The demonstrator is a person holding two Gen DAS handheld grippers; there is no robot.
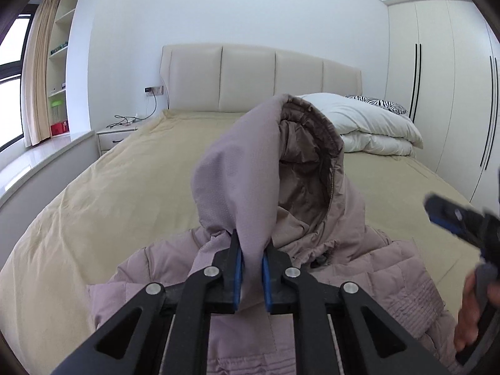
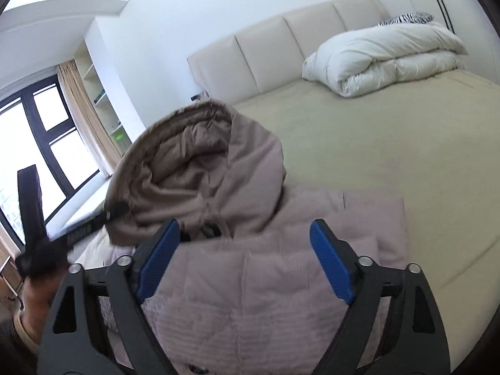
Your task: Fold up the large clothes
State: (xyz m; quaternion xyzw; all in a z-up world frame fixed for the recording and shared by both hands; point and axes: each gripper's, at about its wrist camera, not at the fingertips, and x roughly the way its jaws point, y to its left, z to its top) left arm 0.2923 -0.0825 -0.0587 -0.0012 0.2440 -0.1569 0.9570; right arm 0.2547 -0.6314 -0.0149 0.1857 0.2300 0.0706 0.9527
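A mauve padded jacket (image 1: 375, 268) lies on the bed near its front edge. My left gripper (image 1: 251, 250) is shut on the jacket's hood (image 1: 250, 162) and holds it raised upright, its brown lining facing right. The hood (image 2: 200, 168) also shows in the right wrist view, above the jacket's folded body (image 2: 265, 275). My right gripper (image 2: 243, 237) is open and empty, hovering over the jacket body just right of the hood. It shows blurred at the right edge of the left wrist view (image 1: 459, 222).
The bed has a beige sheet (image 1: 118, 187) and a cream padded headboard (image 1: 250, 75). A folded white duvet (image 1: 368, 125) with a zebra pillow (image 1: 381, 103) lies at the head on the right. A nightstand (image 1: 115, 134) and window sill stand left, wardrobes (image 1: 437, 78) right.
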